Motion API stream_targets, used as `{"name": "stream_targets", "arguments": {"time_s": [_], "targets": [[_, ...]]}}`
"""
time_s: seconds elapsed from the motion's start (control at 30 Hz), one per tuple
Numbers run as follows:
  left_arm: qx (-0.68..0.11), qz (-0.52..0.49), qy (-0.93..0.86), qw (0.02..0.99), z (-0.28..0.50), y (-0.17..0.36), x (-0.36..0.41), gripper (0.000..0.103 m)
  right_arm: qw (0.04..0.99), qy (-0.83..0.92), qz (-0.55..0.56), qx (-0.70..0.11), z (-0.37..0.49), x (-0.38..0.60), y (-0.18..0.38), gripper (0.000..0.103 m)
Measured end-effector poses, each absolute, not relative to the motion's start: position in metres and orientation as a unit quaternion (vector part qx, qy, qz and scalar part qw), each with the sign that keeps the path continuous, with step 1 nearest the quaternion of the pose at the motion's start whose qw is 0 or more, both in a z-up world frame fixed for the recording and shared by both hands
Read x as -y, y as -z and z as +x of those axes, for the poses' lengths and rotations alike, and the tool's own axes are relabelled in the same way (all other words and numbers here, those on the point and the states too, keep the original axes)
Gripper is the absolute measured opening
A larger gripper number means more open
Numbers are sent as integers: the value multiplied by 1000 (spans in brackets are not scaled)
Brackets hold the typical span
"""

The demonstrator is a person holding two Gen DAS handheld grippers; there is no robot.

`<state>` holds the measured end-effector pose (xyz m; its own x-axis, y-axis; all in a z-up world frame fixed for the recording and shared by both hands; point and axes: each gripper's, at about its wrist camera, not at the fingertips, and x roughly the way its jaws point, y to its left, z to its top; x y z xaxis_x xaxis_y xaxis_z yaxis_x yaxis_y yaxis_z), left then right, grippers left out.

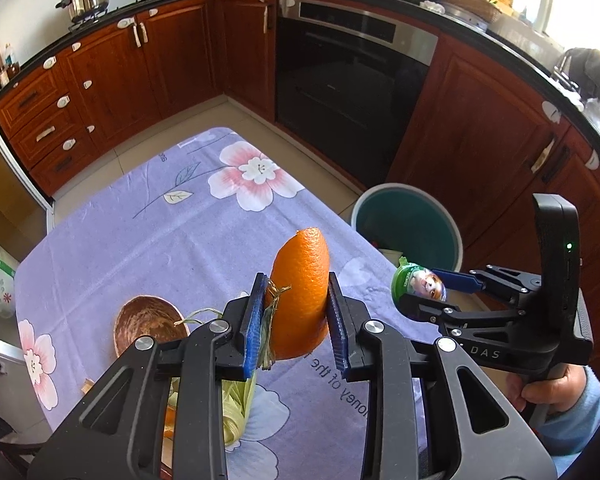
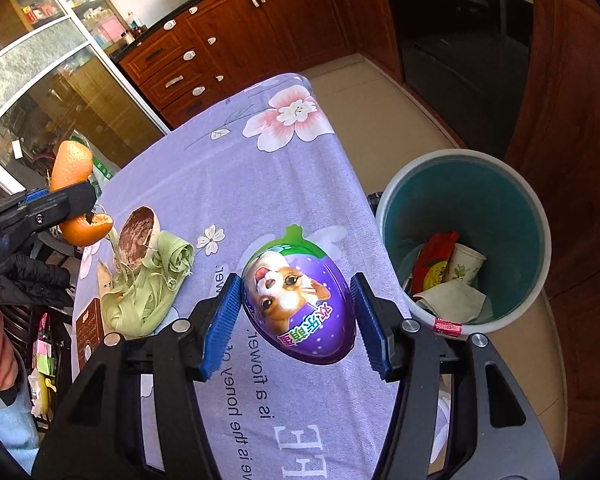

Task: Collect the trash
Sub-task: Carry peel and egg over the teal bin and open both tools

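Left wrist view: orange peel pinched, toy egg half-hidden by pinching right fingers.

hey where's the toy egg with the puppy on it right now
The puppy egg sits clamped in the right tool, above the table's right edge, just left of the teal trash bin.

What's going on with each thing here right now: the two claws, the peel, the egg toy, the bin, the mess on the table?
Left gripper: shut on the orange peel.
Orange peel: held upright, lifted off the table.
Right gripper: shut on the toy egg.
Toy egg: closed, held above the tablecloth.
Trash bin: open, partly filled with a paper cup and wrappers.
Corn husks: lying loose on the table.
Coconut shell: on the table, hollow side showing.
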<state>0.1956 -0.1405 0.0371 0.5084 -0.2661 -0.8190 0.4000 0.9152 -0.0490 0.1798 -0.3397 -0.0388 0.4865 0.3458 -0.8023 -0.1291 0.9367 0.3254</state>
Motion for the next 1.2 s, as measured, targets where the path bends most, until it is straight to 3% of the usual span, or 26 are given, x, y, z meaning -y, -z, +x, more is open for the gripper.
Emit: {"name": "stream_targets", "arguments": {"time_s": [0.73, 1.2], "targets": [[-449, 93, 208, 864, 190, -47, 166, 31, 834, -245, 103, -485, 165, 268, 33, 54], [-481, 121, 253, 831, 202, 0, 247, 31, 865, -76, 161, -469, 176, 434, 35, 54]]}}
